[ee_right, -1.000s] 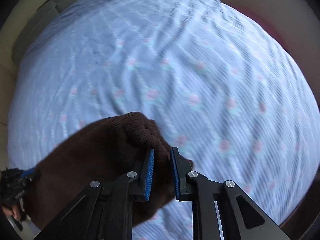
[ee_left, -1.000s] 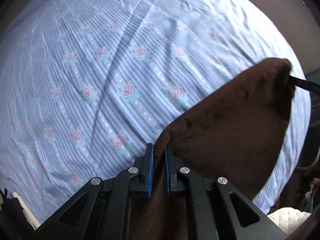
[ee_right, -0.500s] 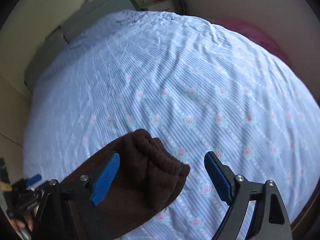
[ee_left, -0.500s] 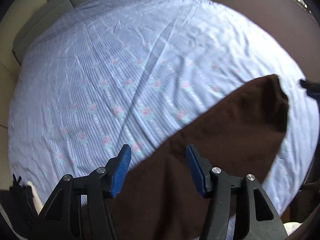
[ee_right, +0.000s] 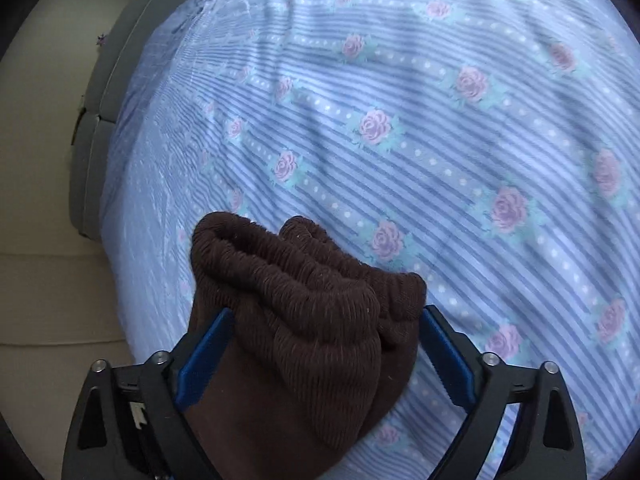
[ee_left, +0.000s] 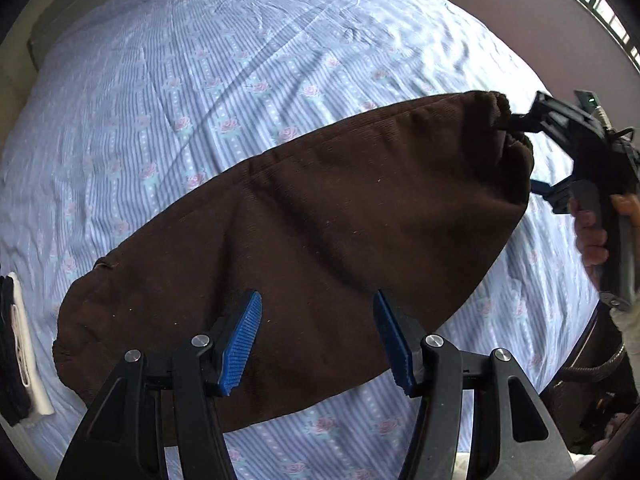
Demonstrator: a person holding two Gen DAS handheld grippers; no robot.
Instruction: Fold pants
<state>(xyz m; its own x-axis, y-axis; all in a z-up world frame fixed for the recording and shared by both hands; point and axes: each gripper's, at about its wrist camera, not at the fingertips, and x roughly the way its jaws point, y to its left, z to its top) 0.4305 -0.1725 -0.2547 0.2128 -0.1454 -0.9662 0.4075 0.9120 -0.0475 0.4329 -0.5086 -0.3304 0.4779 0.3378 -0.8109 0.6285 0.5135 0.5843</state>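
No text, label, brand or number can be read anywhere ahead of or beside either pair of tongs, in the left or right wrist view.

Dark brown corduroy pants [ee_left: 320, 232], folded flat across the bed, gathered waistband [ee_right: 304, 276] bunched

The right gripper [ee_right: 320, 354] stands wide open at six o'clock, its blue-padded fingers [ee_right: 204, 356] flanking a bunched end of the brown corduroy pants [ee_right: 304, 320]. The ribbed elastic waistband [ee_right: 280, 256] gathers into folds between the fingers and reaches toward the centre. Beneath lies a blue striped bedsheet [ee_right: 400, 120] printed with pink roses, filling twelve through four o'clock. A grey headboard [ee_right: 104, 120] runs along the bed's edge at ten o'clock.
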